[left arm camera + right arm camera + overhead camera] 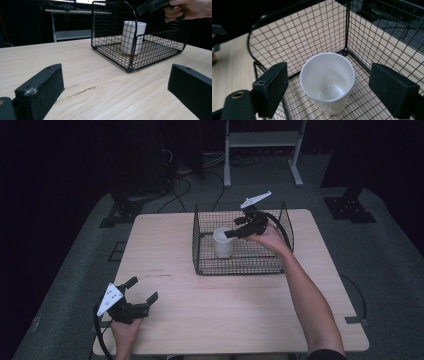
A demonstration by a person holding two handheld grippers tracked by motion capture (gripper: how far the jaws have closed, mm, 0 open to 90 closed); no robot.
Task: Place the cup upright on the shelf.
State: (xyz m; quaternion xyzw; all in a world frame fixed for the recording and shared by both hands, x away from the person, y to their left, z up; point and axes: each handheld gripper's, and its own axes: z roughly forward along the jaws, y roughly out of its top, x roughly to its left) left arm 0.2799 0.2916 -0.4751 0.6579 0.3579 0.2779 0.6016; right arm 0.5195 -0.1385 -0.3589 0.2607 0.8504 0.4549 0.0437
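Jaws spread wide on both tools, holding nothing; high view: left gripper [141,291] low over the table [165,255], right gripper [231,226] above one white cup [223,242] upright in one wire basket [210,266]; left gripper view: mesh partly screens the cup; right gripper view: cup empty, its base cut off.

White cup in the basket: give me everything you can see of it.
The white cup is plain, smooth and handleless, widening slightly toward the rim; it looks like paper or plastic. It stands upright and empty on the floor of the black wire basket, toward the basket's left half in the high view. The right gripper hangs open above it, one jaw to each side of the rim, neither touching. Only the basket floor touches it.
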